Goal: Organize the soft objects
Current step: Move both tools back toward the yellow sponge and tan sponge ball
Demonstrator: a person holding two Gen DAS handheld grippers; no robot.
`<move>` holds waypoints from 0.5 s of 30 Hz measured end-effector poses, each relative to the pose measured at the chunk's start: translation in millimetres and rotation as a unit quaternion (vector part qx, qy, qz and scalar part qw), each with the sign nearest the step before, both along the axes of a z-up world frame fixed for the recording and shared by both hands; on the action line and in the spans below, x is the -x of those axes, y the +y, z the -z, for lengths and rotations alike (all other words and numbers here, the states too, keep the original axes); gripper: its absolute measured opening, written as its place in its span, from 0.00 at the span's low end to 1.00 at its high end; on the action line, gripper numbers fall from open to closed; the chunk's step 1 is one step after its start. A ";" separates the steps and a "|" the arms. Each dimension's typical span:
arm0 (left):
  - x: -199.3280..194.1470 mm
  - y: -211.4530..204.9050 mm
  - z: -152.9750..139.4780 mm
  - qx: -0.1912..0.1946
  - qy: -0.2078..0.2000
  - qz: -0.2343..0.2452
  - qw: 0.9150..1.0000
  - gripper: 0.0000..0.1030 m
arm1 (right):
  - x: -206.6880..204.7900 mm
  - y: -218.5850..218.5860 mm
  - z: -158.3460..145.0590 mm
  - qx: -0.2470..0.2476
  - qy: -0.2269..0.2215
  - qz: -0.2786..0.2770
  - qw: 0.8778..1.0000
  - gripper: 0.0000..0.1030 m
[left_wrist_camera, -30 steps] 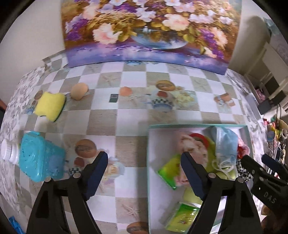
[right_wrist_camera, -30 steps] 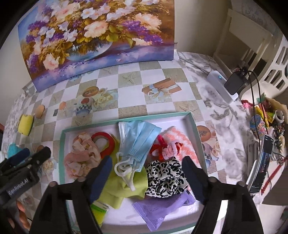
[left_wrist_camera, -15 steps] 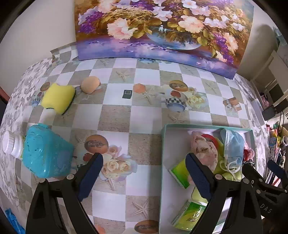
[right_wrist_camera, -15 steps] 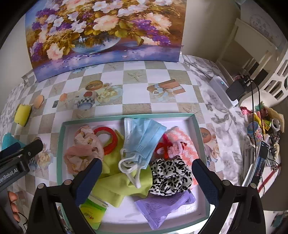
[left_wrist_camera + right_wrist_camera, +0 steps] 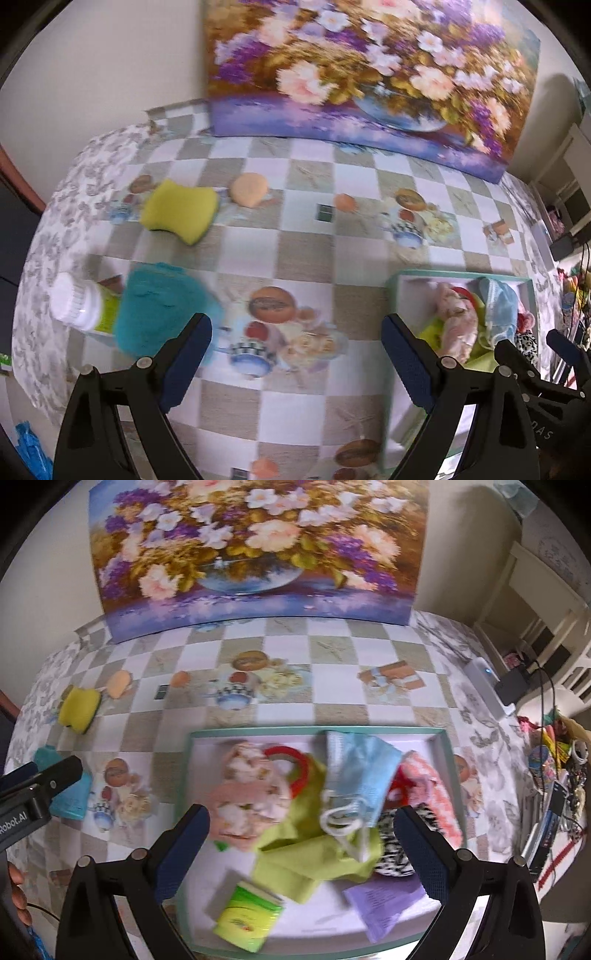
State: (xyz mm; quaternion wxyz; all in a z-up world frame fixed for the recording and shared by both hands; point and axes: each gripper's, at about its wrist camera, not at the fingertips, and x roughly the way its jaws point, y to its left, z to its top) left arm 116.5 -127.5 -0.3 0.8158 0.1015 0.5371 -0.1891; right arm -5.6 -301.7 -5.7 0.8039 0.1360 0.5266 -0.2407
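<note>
A teal-rimmed white tray holds a pink scrunchie, a blue face mask, a green cloth, a leopard scrunchie and tissue packs. It also shows in the left wrist view. On the table lie a yellow sponge, a peach puff and a teal cloth over a bottle. My left gripper is open and empty above the table, right of the teal cloth. My right gripper is open and empty over the tray.
A flower painting stands against the wall at the back of the table. A white device and cables lie at the table's right edge, with clutter beyond. The checked tablecloth has printed cups and shells.
My left gripper has swung left, away from the tray toward the teal cloth and sponge. My right gripper has pulled back a little over the tray. Both stay open.
</note>
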 end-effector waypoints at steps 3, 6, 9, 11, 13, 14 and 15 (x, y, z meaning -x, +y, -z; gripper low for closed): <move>-6.2 18.1 -6.4 0.002 -0.007 -0.012 1.000 0.90 | -6.9 12.4 -1.4 -0.007 -0.007 -0.006 1.000 0.98; -11.8 33.6 -10.2 0.005 -0.010 -0.024 1.000 0.90 | -15.1 27.0 -3.2 -0.011 -0.014 -0.012 1.000 0.98; -16.5 48.2 -11.1 0.001 -0.013 -0.038 0.999 0.90 | -23.1 40.9 -3.2 -0.023 -0.023 -0.022 0.999 0.98; -19.5 58.5 -10.5 -0.001 -0.013 -0.044 0.999 0.90 | -30.0 52.9 -2.3 -0.027 -0.024 -0.032 0.999 0.98; -22.3 67.2 -9.6 0.000 -0.011 -0.050 0.999 0.90 | -35.3 63.4 -0.2 -0.025 -0.020 -0.040 0.999 0.98; -23.5 71.5 -9.2 0.000 -0.011 -0.053 0.999 0.90 | -38.2 68.7 1.4 -0.025 -0.018 -0.044 0.999 0.98; -24.5 74.4 -9.0 0.000 -0.011 -0.056 0.998 0.90 | -39.9 72.1 2.6 -0.025 -0.016 -0.046 0.998 0.98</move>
